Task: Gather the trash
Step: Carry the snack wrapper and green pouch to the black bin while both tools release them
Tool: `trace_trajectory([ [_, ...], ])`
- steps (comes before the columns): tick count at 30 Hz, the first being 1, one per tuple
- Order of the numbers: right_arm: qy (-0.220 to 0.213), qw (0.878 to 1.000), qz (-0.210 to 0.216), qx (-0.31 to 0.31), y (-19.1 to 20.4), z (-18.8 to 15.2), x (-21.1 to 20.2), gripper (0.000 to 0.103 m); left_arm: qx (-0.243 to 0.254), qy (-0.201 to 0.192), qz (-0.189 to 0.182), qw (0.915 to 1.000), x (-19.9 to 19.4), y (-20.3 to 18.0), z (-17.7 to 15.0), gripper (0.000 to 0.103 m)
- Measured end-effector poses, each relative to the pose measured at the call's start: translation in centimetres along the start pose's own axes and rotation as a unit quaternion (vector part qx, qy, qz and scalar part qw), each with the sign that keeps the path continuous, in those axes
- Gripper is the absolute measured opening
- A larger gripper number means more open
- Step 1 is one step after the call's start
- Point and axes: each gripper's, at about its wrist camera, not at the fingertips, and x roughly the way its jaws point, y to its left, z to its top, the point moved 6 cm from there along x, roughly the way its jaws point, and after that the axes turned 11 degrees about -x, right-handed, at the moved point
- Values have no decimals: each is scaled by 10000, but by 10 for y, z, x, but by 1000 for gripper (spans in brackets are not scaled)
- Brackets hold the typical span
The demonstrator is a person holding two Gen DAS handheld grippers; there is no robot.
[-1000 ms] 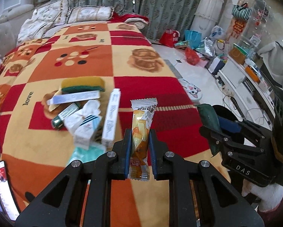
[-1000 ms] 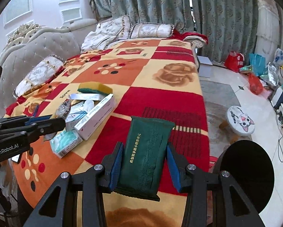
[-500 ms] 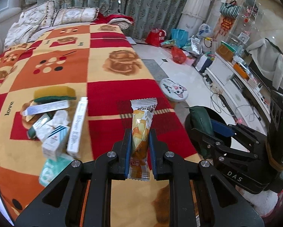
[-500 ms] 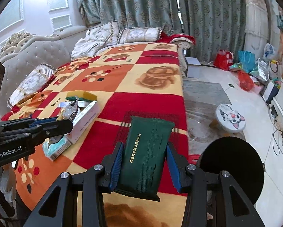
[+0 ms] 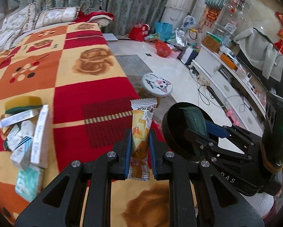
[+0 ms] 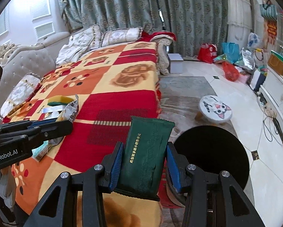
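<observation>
Blanket: the checked red, orange and yellow blanket (image 5: 88,87) lies under both my grippers and carries the leftover clutter.
Bin: the round black bin (image 6: 213,151) stands on the floor just off the blanket's edge, to the right of my right gripper; in the left wrist view it (image 5: 171,121) sits behind my green pack.
Stool: a small round stool with a cat face (image 6: 215,109) stands on the floor beyond the bin.
Clutter pile: white boxes, a teal pack and a yellow-green sponge (image 5: 23,103) lie bunched together at the blanket's left side, well apart from the bin.
Right gripper: my right gripper (image 6: 144,162) has its 2 blue-padded fingers (image 6: 115,163) clamped on the sides of the green pack.
Green pack: the dark green pack (image 6: 147,155) stands upright between those fingers, lifted off the blanket, with gold lettering down its face.
Left gripper: my left gripper (image 5: 140,147) has its 2 fingers (image 5: 126,149) pressed together on the snack wrapper.
Snack wrapper: the narrow orange-and-white snack wrapper (image 5: 142,132) stands upright in that grip, its crimped top above the fingertips, near the bin.
</observation>
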Motion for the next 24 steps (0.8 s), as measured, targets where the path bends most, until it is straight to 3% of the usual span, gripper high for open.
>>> trace_trajectory([
  [24, 441, 9929, -467, 998, -110, -56, 18, 43, 118, 786, -632, 9948, 91, -77, -11, 15],
])
